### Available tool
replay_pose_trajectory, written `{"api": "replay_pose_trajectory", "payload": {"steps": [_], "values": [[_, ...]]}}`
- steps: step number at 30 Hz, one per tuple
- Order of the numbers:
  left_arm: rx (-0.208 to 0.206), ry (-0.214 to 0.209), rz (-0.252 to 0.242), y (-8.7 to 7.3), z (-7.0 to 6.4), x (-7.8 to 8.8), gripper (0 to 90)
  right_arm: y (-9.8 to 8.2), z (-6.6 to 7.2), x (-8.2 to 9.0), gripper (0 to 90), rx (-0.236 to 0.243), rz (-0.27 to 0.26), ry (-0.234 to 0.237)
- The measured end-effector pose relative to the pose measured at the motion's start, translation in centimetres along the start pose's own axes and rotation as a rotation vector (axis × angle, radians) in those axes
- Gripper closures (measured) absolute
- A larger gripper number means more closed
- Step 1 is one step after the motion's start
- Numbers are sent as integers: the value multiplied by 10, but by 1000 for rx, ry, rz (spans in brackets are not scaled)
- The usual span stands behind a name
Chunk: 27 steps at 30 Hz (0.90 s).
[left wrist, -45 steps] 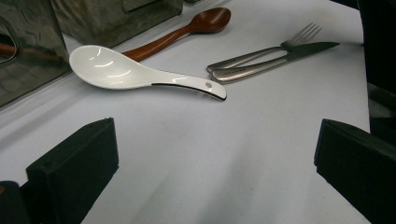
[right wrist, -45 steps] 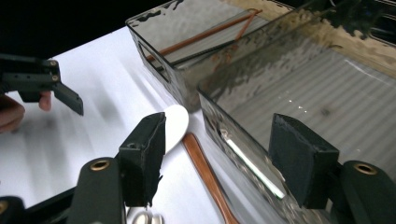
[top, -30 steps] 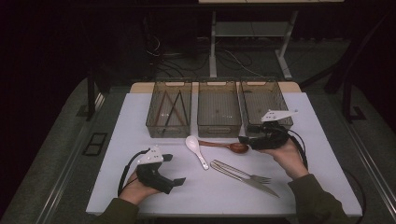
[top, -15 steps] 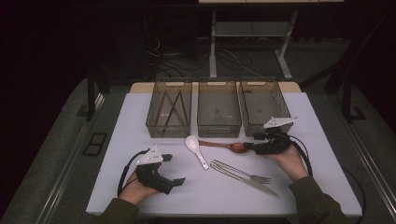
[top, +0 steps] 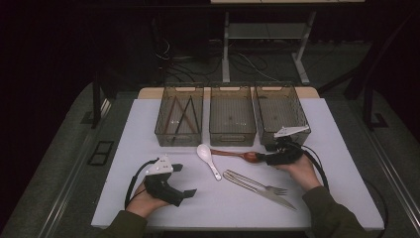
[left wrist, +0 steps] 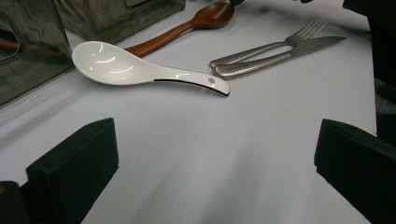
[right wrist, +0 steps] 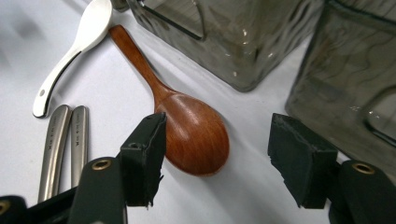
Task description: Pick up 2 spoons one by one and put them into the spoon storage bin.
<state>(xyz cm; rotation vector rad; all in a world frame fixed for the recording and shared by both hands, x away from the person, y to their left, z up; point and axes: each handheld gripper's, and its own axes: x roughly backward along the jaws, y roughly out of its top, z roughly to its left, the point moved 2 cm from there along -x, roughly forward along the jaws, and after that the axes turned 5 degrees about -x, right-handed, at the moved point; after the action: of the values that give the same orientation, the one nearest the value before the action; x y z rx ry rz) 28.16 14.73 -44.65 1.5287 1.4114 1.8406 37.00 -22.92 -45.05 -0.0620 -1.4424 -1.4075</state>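
So far, sorting barely begun: chopsticks (top: 182,115), probably, in left bin (top: 163,133); the other two look empty. Right gripper (right wrist: 217,158) open, jaws astride wooden spoon (right wrist: 187,126) bowl just before middle bin (top: 233,136), not yet pinched. Left gripper (top: 184,180) open, idle. White spoon (top: 208,158), fork (top: 257,182), knife (top: 270,196) remain.
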Motion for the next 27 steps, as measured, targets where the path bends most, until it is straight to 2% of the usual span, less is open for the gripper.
{"api": "replay_pose_trajectory", "payload": {"steps": [5,13,24,27], "values": [[0,-1,3,0,0,1,0,-1,3,-8,381,4,14,14],[0,-1,-1,0,0,1,0,-3,7,-17,398,18,45,9],[-2,-2,3,0,0,1,0,-4,10,-19,446,52,59,-2],[-2,-3,3,0,0,1,0,-4,10,-19,455,47,52,5]]}}
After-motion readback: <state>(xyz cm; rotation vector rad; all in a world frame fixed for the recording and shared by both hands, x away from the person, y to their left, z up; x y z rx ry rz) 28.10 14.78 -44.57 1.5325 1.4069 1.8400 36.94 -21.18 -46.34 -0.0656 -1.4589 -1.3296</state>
